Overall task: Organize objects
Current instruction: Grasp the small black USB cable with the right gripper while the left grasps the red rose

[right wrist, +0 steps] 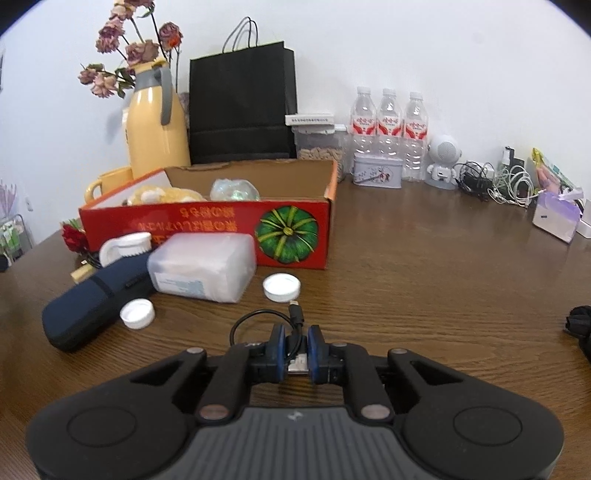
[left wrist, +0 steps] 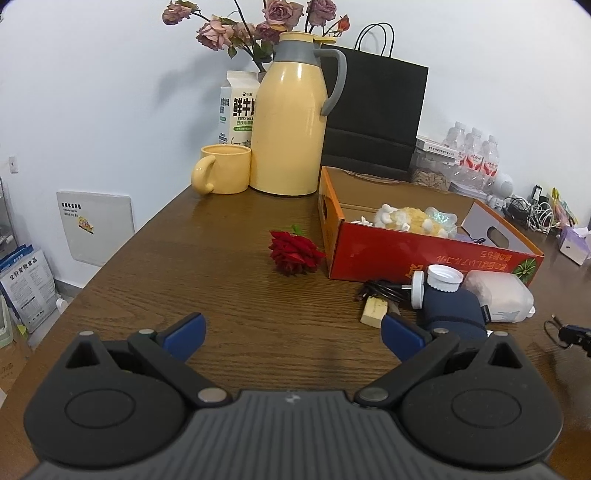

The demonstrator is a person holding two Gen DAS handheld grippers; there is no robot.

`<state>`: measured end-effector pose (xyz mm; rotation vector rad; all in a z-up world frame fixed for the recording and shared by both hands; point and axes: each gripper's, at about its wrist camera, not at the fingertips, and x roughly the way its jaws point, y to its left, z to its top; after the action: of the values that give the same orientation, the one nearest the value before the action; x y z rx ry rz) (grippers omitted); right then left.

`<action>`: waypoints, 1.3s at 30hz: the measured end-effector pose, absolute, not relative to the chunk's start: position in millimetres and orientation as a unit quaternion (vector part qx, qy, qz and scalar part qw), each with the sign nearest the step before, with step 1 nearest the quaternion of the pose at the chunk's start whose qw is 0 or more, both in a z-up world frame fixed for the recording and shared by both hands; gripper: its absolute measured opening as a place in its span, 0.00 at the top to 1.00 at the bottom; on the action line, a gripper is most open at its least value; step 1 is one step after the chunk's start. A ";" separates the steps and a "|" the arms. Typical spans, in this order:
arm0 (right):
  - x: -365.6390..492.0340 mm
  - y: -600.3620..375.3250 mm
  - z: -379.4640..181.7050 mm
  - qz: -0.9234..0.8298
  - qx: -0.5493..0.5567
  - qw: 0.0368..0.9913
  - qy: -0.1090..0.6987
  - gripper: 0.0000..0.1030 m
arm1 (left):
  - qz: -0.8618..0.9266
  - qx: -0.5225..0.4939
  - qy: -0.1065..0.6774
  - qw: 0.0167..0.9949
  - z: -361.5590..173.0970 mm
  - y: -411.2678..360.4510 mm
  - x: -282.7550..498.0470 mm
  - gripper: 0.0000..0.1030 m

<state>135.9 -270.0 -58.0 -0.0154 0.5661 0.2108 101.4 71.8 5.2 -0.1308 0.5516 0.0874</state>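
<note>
Table [right wrist: 424, 266], dark wood grain, set against a white wall.

Right gripper [right wrist: 295, 345]: blue pads clamped together on a black cable [right wrist: 258, 318], low over the table's near edge. The cable loops out to the left of the fingers; its plug end points away, toward a white cap [right wrist: 281, 287] lying just beyond.

Left gripper [left wrist: 293, 330]: fingers wide apart, nothing between them, over bare wood toward the table's left edge.

Box [right wrist: 207, 229], red cardboard with a green pumpkin print, open-topped, mid-table; plush items inside.

Before the box, touching or nearly so: translucent tub [right wrist: 203, 266], navy pouch [right wrist: 92, 302] lying on its side, second white cap [right wrist: 137, 313] by the pouch.

Red rose [left wrist: 293, 253], loose, just left of the box.

Along the table's back edge: yellow mug [left wrist: 223, 169], yellow jug [left wrist: 290, 122], milk carton [left wrist: 236, 110], dried roses [left wrist: 255, 26], black paper bag [right wrist: 242, 103], three water bottles [right wrist: 389, 125], small tin [right wrist: 376, 171].

Far right corner: tangled chargers [right wrist: 495, 181].
</note>
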 end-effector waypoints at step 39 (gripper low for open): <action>140.5 -204.7 -47.9 0.104 -0.035 0.973 0.202 0.89 | 0.010 -0.191 0.312 0.931 -31.6 111.6 239.5 0.64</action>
<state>140.5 -204.7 -47.9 -0.0702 0.4076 0.2098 239.5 111.6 -31.6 -0.3901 0.6397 0.0210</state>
